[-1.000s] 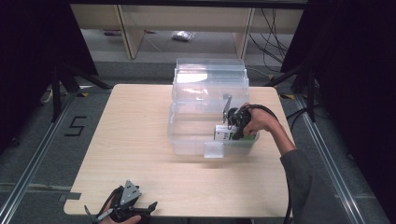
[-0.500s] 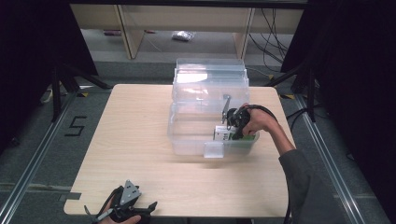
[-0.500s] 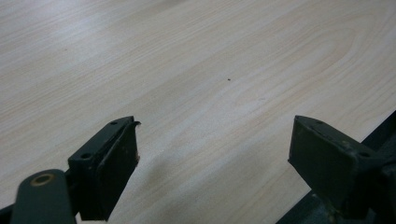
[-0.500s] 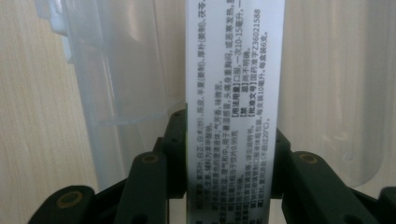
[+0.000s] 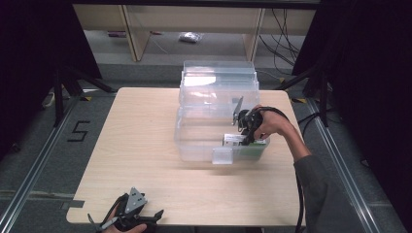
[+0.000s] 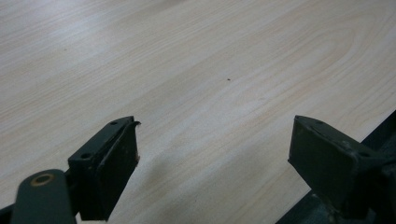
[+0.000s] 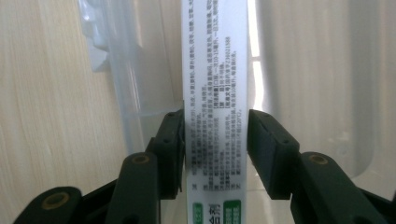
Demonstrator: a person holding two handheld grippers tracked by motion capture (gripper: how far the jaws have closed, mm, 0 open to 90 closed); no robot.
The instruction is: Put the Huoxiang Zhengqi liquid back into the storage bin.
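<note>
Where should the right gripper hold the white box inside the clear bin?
Across its narrow printed faces, from above through the open top of the bin. The box stands on edge, slim enough to fit between the jaws; the right gripper already brackets it there.

Overhead light is pretty even on the tabletop (image 5: 141, 145), but the room edges go near black. There's white glare on the clear bin (image 5: 218, 80). Both gripper views are soft, and the tongs (image 6: 215, 154) cast a faint shadow.

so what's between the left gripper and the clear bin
Nothing: in the high view, bare table separates the left gripper from the clear bin.
</note>
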